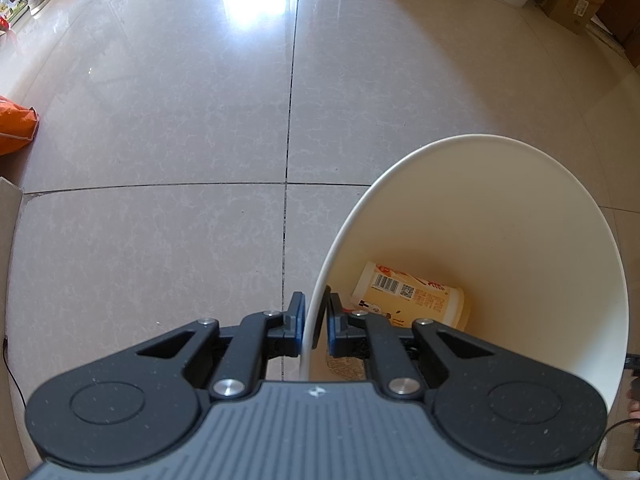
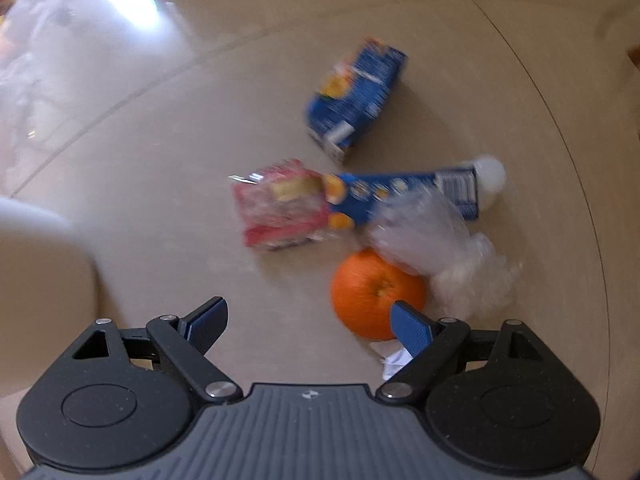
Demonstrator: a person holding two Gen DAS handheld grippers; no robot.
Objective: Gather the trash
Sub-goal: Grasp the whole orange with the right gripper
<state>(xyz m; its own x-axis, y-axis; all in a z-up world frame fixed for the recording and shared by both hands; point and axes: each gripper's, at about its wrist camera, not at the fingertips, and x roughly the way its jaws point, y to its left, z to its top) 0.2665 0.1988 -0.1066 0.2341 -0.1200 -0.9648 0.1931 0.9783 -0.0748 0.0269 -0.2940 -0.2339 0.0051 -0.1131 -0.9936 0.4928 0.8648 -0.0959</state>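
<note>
Cream-white plastic fills the lower right of the left wrist view: a waste bin (image 1: pixel 500 240) stands on the pale tiled floor (image 1: pixel 160 120), and the left hand-held gripper (image 1: pixel 316 322) is clenched on its near rim, one blue pad outside the wall and one inside. At the bottom of the bin lies a yellow cup-shaped container (image 1: pixel 412 296) with a barcode. In the right wrist view, which is blurred, the right hand-held gripper (image 2: pixel 310 320) points down at the floor with its jaws spread wide and nothing between them. The trash lies in a loose cluster ahead of it: an orange (image 2: pixel 376 292) nearest, partly behind the right-hand pad; crumpled clear plastic (image 2: pixel 460 256) touching the orange; a red-and-clear wrapper (image 2: pixel 280 204); a long blue box (image 2: pixel 404 194) beside the wrapper; and a blue carton (image 2: pixel 356 96) farther off. A scrap of white paper (image 2: pixel 394 356) shows just below the orange. The step in hand appears to be reaching for one piece. To do it well, centre the open jaws over a single item, probably the orange, come down squarely, and close only once both pads flank it, so it does not roll.
</note>
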